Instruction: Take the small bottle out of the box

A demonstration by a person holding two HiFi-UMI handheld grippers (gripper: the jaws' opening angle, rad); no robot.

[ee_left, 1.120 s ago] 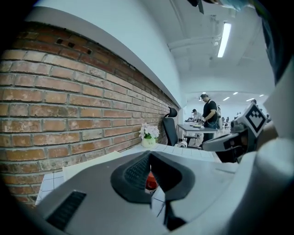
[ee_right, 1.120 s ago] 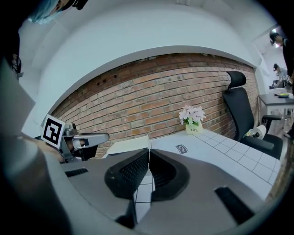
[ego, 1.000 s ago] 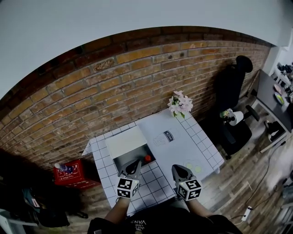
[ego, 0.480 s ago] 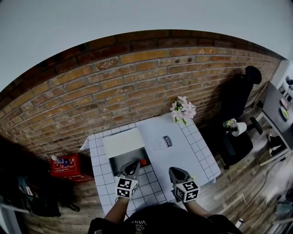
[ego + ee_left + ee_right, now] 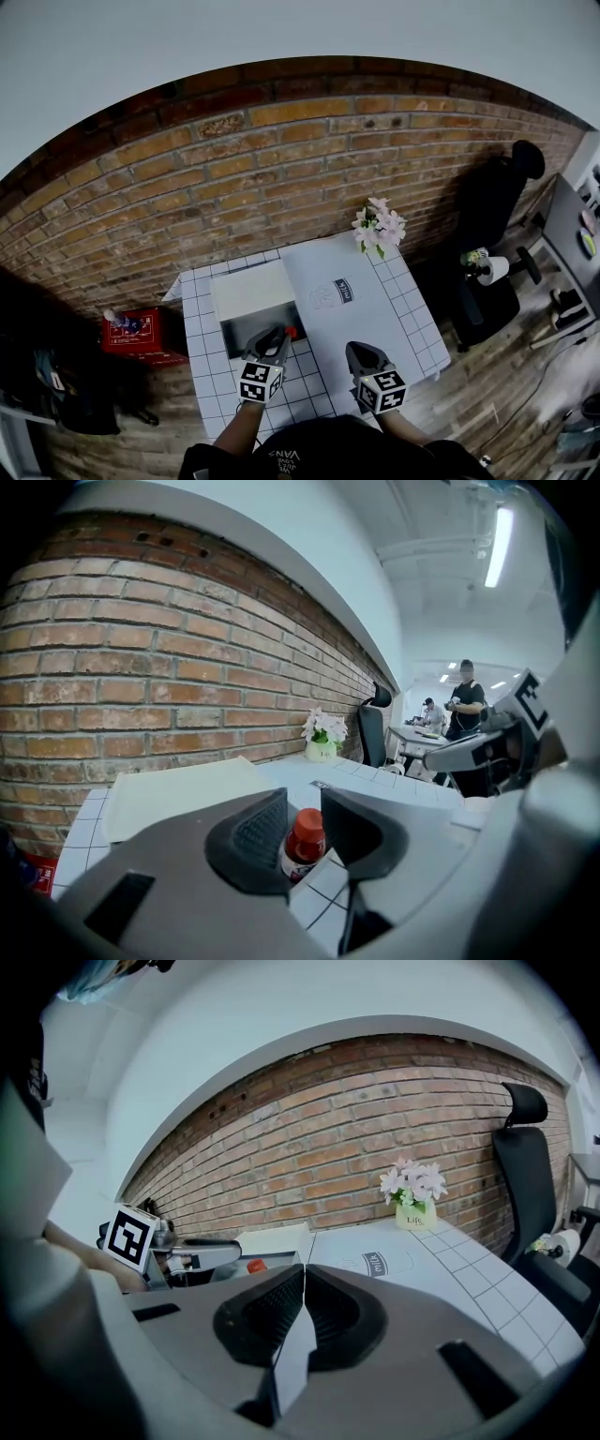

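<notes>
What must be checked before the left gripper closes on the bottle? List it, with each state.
1. Left gripper open, its fingers having just been opening: ok.
2. Bottle between the fingers, cap up: ok.
3. Fingers pressing on the bottle: not ok.
4. Box lid open: ok.
5. Right gripper shut, empty, away from the box: ok.

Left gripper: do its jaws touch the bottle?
Cannot tell. In the left gripper view the bottle shows between the left gripper's jaws, which have just been opening; one jaw covers its side.
</notes>
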